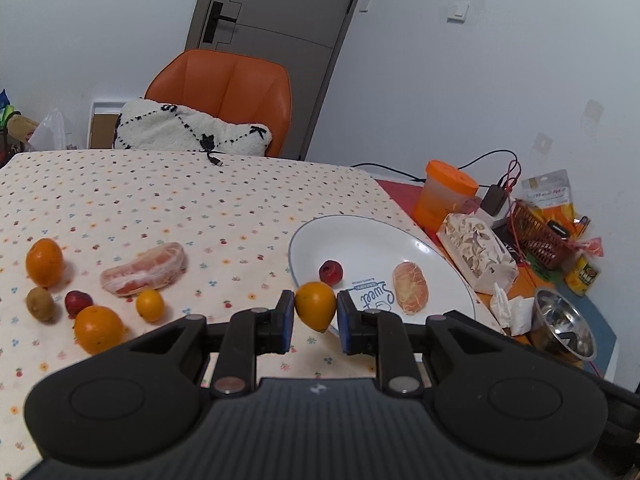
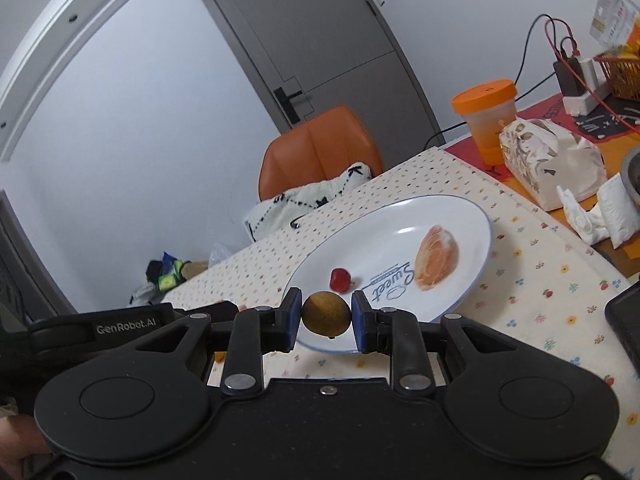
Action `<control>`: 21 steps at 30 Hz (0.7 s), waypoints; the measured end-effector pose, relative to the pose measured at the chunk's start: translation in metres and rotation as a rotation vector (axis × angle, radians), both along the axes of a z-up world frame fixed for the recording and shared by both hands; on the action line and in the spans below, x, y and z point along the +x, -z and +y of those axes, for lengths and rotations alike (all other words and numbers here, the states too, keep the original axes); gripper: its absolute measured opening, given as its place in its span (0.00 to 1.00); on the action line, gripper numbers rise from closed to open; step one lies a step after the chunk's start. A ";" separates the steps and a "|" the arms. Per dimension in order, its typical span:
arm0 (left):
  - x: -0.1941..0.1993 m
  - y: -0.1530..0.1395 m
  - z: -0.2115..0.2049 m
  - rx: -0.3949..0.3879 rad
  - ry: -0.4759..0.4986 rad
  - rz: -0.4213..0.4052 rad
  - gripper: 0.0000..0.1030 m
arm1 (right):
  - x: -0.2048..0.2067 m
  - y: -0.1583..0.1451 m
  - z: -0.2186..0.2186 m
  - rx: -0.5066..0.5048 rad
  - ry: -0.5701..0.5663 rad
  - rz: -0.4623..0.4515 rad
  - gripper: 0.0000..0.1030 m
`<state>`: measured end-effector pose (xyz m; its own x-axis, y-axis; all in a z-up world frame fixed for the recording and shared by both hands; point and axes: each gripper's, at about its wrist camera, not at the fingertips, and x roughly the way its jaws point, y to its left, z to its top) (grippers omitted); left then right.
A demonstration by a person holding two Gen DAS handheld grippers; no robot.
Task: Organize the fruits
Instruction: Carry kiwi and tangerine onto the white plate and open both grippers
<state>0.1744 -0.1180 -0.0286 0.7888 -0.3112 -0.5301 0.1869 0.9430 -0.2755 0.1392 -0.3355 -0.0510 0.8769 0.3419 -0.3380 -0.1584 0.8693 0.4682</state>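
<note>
I have a fruit in each hand. My left gripper [image 1: 316,314] is closed on a small orange [image 1: 315,305], its jaws pinching it from both sides, and my right gripper [image 2: 326,314] is closed the same way on a brownish kiwi [image 2: 326,313]. Both hang just short of the near rim of the white plate [image 1: 360,236], off the cloth.

To do this well, I judge I should carry each fruit past the rim and over bare plate, lower it until it nearly touches, then ease the jaws apart slowly — round fruit will roll if dropped. I'd set them clear of the red plum [image 1: 331,272] and the peeled grapefruit piece [image 1: 410,287] already on the plate, and one at a time so the two grippers do not crowd each other.

Left of the plate, still on the counter, lie another grapefruit piece [image 1: 144,274], three oranges [image 1: 45,262] of different sizes, a second kiwi [image 1: 40,303] and a dark red plum [image 1: 78,302].

The counter wears a cream cloth [image 1: 160,200] with tiny flower prints — soft, so fruit sits fairly still. Right of the plate are an orange-lidded cup [image 1: 444,196], a patterned tissue pack [image 1: 476,256], a steel bowl [image 1: 564,328] and a small basket [image 1: 536,236]. Beyond the plate stand an orange chair [image 1: 224,88] with a white cushion [image 1: 188,126], a grey door [image 1: 276,20] and pale walls.
</note>
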 end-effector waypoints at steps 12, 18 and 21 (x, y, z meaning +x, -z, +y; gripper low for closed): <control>0.020 0.014 -0.032 -0.013 0.013 0.025 0.20 | 0.023 0.003 -0.023 0.011 0.029 -0.012 0.24; 0.034 0.030 -0.042 -0.011 0.026 0.066 0.20 | 0.027 0.011 -0.031 0.015 0.044 0.001 0.24; 0.037 0.035 -0.043 -0.018 0.015 0.069 0.20 | 0.030 0.013 -0.033 0.016 0.044 0.008 0.24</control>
<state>0.2116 -0.1614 -0.0632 0.7455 -0.3332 -0.5773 0.1811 0.9348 -0.3056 0.1687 -0.3684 -0.0642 0.8885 0.3083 -0.3398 -0.1166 0.8679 0.4828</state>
